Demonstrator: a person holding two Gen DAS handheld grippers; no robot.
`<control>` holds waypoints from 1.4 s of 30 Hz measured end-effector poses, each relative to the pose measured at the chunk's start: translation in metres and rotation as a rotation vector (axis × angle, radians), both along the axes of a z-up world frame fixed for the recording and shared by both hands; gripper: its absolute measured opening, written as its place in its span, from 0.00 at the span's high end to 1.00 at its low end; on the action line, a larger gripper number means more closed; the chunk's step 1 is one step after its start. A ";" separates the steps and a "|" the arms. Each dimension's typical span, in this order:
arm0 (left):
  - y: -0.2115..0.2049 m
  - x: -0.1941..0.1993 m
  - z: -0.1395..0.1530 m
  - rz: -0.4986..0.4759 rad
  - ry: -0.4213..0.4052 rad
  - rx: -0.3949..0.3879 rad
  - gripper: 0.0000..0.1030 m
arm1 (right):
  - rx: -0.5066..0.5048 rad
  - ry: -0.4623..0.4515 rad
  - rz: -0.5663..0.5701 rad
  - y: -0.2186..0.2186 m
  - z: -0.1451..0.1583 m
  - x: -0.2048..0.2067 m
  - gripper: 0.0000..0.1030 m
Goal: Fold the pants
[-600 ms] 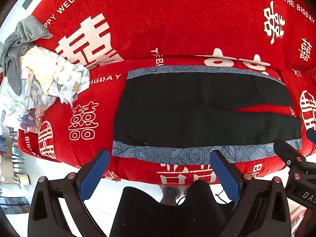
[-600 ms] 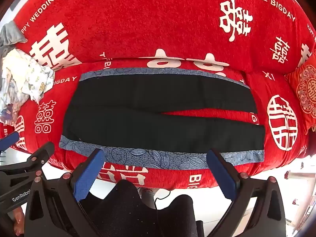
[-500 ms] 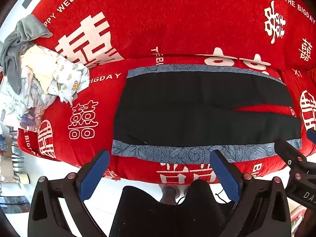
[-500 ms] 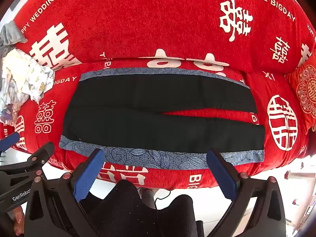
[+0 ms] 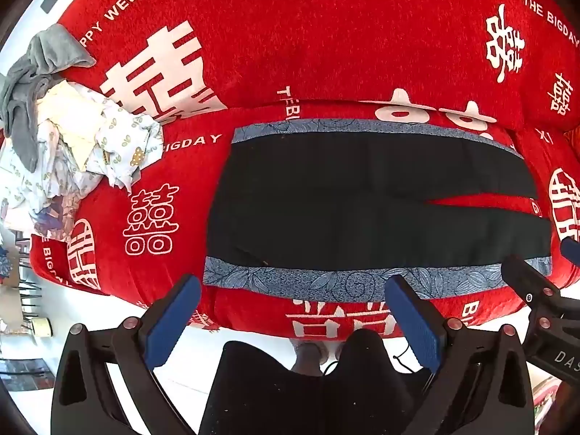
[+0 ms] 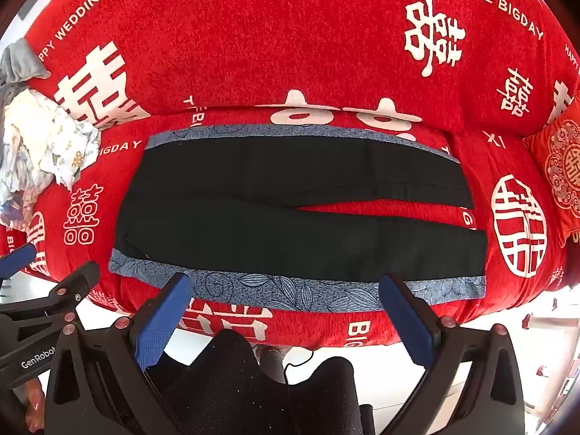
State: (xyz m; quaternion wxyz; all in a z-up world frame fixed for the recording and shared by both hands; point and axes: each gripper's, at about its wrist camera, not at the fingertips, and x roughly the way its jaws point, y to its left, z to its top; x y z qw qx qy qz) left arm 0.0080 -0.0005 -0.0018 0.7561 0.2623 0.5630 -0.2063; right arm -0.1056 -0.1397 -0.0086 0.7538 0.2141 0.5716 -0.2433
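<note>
Black pants with blue-grey leaf-patterned side stripes lie flat on the red sofa seat, waist to the left and legs to the right, slightly parted at the hems. They also show in the right wrist view. My left gripper is open and empty, held in front of the seat's front edge, below the near stripe. My right gripper is open and empty, likewise in front of the near stripe. Each gripper shows at the edge of the other's view.
The sofa is covered in red cloth with white characters. A heap of light patterned and grey clothes lies at the seat's left end. A red embroidered cushion lies at the right end. The person's dark-clad knees are below the grippers.
</note>
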 end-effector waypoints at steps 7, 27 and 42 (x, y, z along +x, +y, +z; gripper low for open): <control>-0.001 0.000 -0.001 -0.017 0.006 -0.009 0.01 | 0.001 0.001 0.000 0.000 -0.001 0.001 0.00; 0.009 -0.002 -0.002 0.000 0.041 -0.016 0.01 | 0.019 0.013 0.003 0.005 -0.009 0.004 0.00; 0.014 0.010 0.005 0.046 -0.001 -0.010 0.01 | 0.014 -0.001 0.038 0.008 -0.003 0.018 0.00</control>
